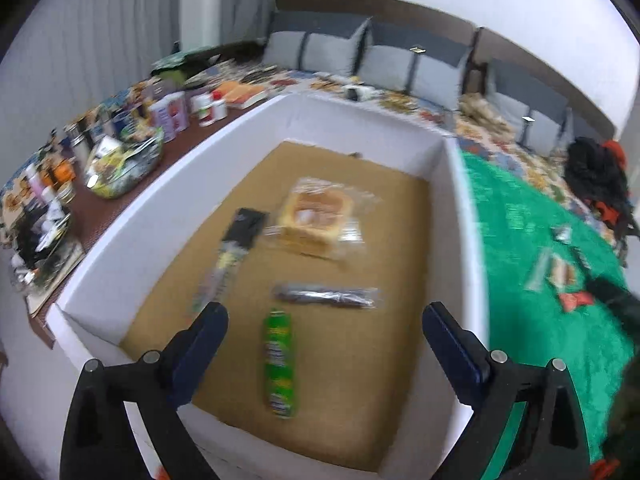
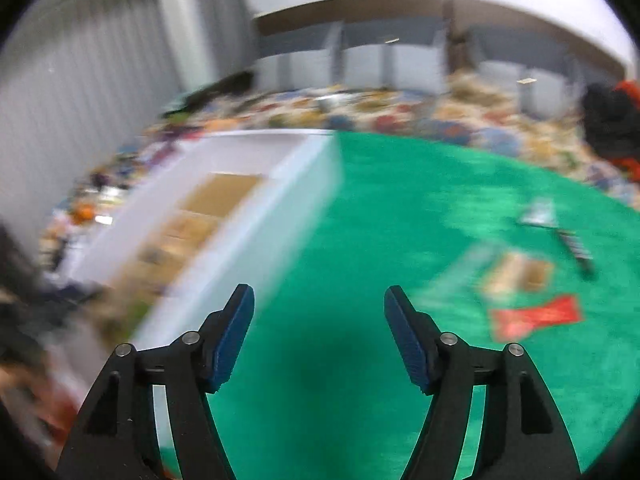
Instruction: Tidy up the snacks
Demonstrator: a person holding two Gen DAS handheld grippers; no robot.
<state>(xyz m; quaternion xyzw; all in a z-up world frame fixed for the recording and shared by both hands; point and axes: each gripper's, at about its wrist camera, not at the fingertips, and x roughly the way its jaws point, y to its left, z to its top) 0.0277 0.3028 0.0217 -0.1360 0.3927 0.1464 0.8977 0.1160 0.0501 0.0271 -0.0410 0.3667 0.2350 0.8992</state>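
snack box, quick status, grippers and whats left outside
Left gripper open over white box, green snack below. Right gripper open, empty, over green mat. Red packet and others still outside. Nothing blocking.

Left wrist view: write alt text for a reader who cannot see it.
The open left gripper, holding nothing, hangs over a white box with a brown cardboard floor holding four snacks: a green stick packet, a dark bar in clear wrap, clear-wrapped yellow cake and a black-and-yellow packet. More snacks lie on the green mat to the right.
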